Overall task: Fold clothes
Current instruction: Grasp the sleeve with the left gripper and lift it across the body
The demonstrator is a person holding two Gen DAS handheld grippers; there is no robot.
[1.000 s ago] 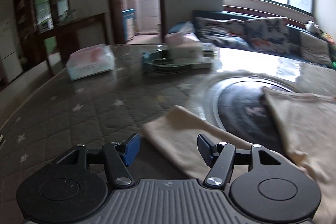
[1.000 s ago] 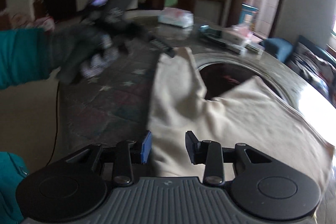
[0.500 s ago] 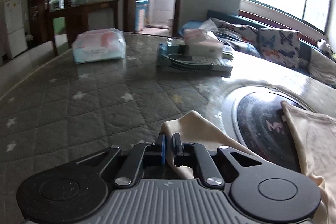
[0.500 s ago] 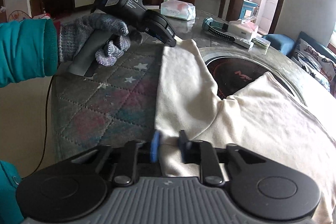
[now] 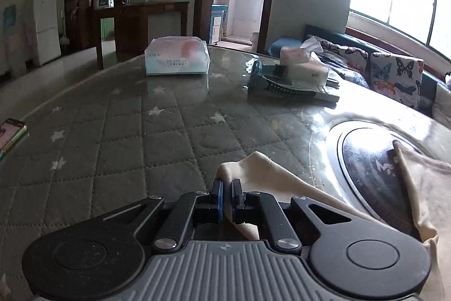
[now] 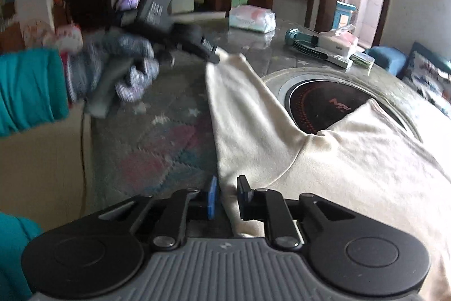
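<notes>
At the far left of the right wrist view, the gloved left hand (image 6: 124, 72) holds its device with the wrist raised, and the tip is at the far cuff of the cream garment (image 6: 324, 157). In the left wrist view the left tongs (image 5: 227, 198) are pressed together on this cuff, low in the middle of the frame, and the cloth end stands up just beyond them. The right tongs (image 6: 227, 198), at the bottom centre of their own view, are nearly closed on the edge of the same sleeve, close to the body part. The garment lies on the quilted surface (image 5: 118, 137) and partly covers the round cooktop (image 6: 329, 103) at the right.

I think the risk is a slip: each grip takes only a thin edge, so a fast pull can free the cloth. If the two hands move unequally, the sleeve may twist or fold crooked. Both devices point forward and low, almost flat to the surface.
</notes>
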